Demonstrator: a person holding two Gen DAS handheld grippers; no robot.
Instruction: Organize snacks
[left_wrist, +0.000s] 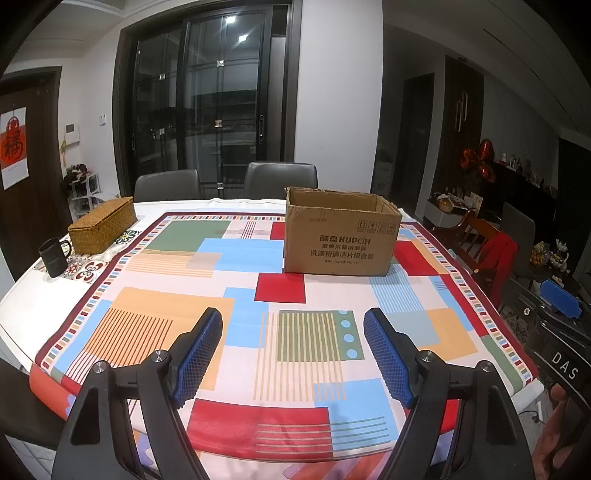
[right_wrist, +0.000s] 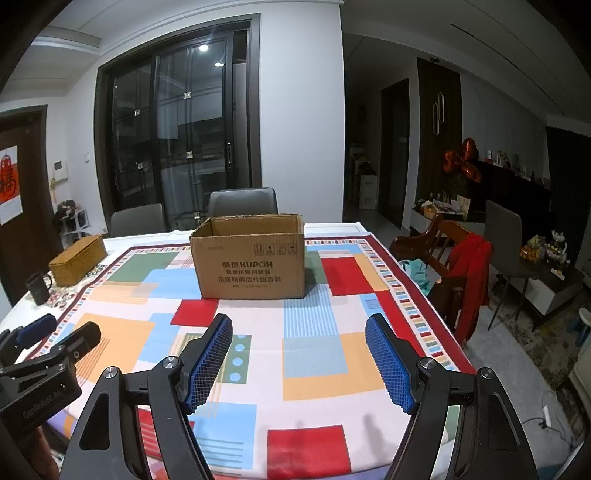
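Four fingers (left_wrist: 388, 362) apart; one cardboard box (left_wrist: 340, 236), one mug (left_wrist: 55, 256).

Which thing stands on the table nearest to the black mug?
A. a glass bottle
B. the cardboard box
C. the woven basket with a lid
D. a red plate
C: the woven basket sits right beside the black mug at the table's left side, while the cardboard box stands far off across the patterned cloth.

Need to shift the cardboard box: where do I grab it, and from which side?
Grip the near wall's top rim of the cardboard box, coming from above on your side. Its top is open and flapless, so one finger can go inside; the body is wider than the tongs' opening.
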